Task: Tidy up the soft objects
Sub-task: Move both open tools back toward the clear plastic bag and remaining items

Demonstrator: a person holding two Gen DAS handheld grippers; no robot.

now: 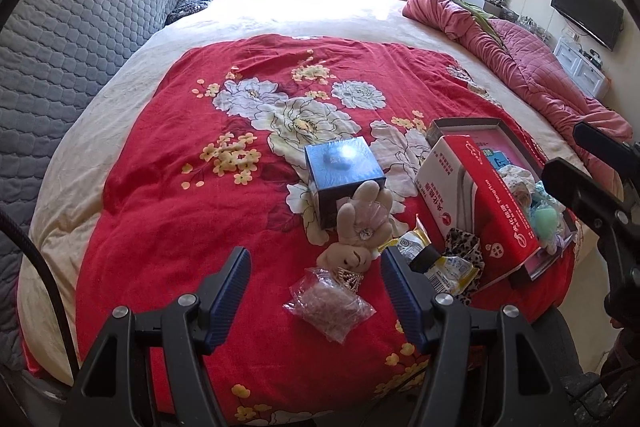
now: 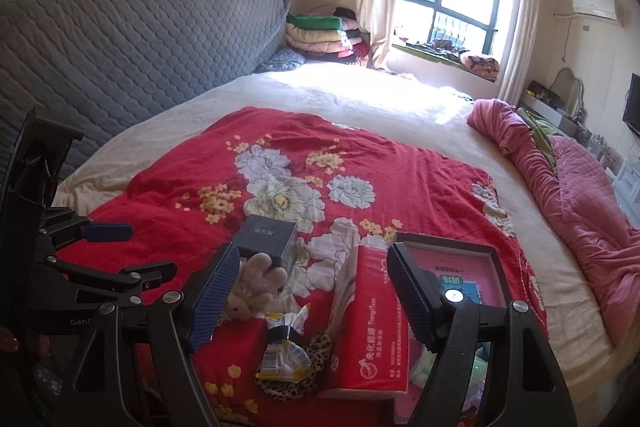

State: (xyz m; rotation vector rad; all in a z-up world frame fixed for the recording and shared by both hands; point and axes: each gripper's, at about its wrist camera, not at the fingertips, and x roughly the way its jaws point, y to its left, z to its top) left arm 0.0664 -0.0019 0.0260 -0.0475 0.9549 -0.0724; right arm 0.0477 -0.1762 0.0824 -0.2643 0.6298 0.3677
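Left wrist view — red floral blanket point(image 1: 248, 211) covers a cream bed point(image 1: 328, 11).

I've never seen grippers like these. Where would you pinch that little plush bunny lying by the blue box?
Probably across the bunny's narrow middle, coming from above. It lies flat on the red cover, head nearest the open left gripper and ears against the blue box, so both flanks look free.

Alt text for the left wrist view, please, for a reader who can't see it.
The open left gripper hovers over a red floral bedspread, with a clear plastic bag lying between its fingers. Just beyond lie a plush rabbit, a blue box and a red tissue pack leaning on a tray.
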